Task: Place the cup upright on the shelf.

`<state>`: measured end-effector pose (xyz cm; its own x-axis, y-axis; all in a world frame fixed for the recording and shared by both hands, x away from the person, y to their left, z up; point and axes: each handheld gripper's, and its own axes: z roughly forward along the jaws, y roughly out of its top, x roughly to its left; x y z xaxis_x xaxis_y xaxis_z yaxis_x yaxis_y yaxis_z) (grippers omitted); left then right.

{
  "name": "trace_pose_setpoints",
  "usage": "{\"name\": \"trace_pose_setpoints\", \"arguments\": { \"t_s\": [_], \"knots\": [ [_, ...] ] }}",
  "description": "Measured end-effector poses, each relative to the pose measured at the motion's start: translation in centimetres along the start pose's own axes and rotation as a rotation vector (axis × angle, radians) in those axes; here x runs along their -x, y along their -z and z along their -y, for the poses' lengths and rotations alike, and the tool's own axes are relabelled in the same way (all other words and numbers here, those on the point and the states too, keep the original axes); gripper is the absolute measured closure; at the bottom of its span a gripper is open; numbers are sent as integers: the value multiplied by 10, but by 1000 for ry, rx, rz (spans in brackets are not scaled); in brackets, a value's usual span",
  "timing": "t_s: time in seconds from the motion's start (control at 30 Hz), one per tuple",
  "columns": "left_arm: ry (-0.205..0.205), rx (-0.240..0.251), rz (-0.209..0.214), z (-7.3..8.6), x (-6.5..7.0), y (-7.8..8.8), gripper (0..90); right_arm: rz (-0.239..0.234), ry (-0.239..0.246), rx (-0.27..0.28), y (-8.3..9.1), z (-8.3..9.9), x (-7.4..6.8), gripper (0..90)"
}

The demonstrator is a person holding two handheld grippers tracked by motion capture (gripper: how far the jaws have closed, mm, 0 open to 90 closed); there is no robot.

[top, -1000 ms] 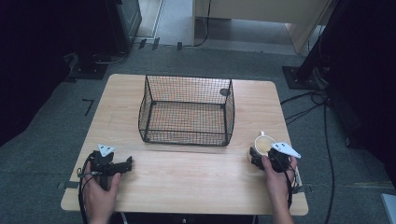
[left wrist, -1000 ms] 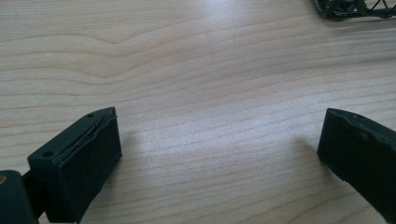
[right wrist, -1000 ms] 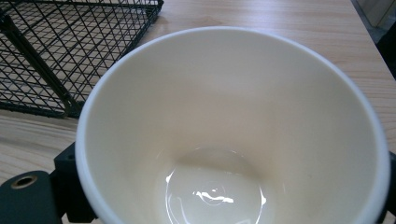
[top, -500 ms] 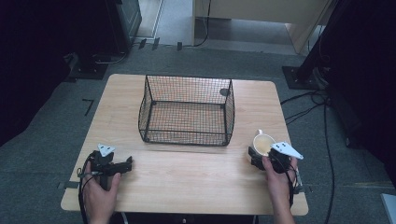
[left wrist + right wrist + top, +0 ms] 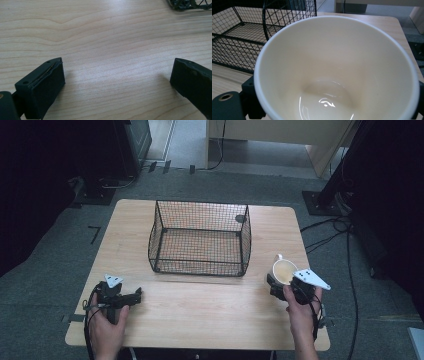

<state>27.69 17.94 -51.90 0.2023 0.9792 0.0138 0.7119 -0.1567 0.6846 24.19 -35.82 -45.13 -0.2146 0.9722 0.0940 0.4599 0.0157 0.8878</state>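
A cream mug (image 5: 283, 269) sits in my right gripper (image 5: 278, 281), which is shut on it just right of the wire basket (image 5: 200, 239). In the right gripper view the empty mug (image 5: 337, 72) is tilted toward the camera, and black jaws flank it at both lower corners. My left gripper (image 5: 136, 295) rests low over the table's front left with its jaws spread wide. Bare wood shows between the left gripper's fingers (image 5: 40, 87) in the left gripper view, and nothing is held there.
The black wire basket (image 5: 249, 37) stands empty at the table's centre back. A corner of the basket (image 5: 190, 3) shows top right in the left gripper view. The wooden table (image 5: 210, 315) has free room along its front. Cables lie on the floor (image 5: 330, 227) to the right.
The right gripper has lifted the mug and carried it slightly up and toward the basket. The left gripper has stayed put.
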Motion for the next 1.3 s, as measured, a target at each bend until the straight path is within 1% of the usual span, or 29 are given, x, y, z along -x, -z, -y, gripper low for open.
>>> {"name": "trace_pose_setpoints", "arguments": {
  "t_s": [0.13, 0.17, 0.27, 0.37, 0.4, 0.43, 0.57, 0.87, 0.93, 0.97, 1.07, 1.1, 1.13, 1.3],
  "knots": [
    [0, 0, 0, 0, 0, 0, 0, -4, -2, 5, 3, -4, -2, 95],
    [0, 0, 0, 0, 0, 0, 0, -9, 5, 9, 4, -8, -4, 95],
    [0, 0, 0, 0, 0, 0, 0, -14, 9, 11, 4, -11, -6, 94],
    [0, 0, 0, 0, 0, 0, 0, -27, 20, 22, 6, -20, -13, 94],
    [0, 0, 0, 0, 0, 0, 0, -27, 20, 22, 6, -20, -13, 94],
    [0, 0, 0, 0, 0, 0, 0, -31, 29, 27, 6, -25, -16, 94],
    [0, 0, 0, 0, 0, 0, 0, -39, 35, 35, 7, -32, -20, 95],
    [2, 1, 0, 0, 0, 0, 0, -56, 61, 62, 5, -58, -33, 95],
    [2, 1, 0, 0, 0, 0, 0, -58, 64, 65, 5, -60, -34, 94],
    [2, 1, 0, 0, 0, 0, 0, -61, 67, 71, 4, -65, -37, 95],
    [2, 1, 0, 0, 0, 0, 0, -64, 72, 83, 4, -72, -40, 95],
    [2, 1, 0, 0, 0, 0, 0, -64, 72, 83, 4, -72, -40, 95],
    [2, 1, 0, 0, 0, 0, 0, -66, 77, 91, 5, -79, -42, 95],
    [2, -2, 1, 0, 0, 0, 0, -72, 87, 110, 5, -93, -48, 95]
  ]
}}
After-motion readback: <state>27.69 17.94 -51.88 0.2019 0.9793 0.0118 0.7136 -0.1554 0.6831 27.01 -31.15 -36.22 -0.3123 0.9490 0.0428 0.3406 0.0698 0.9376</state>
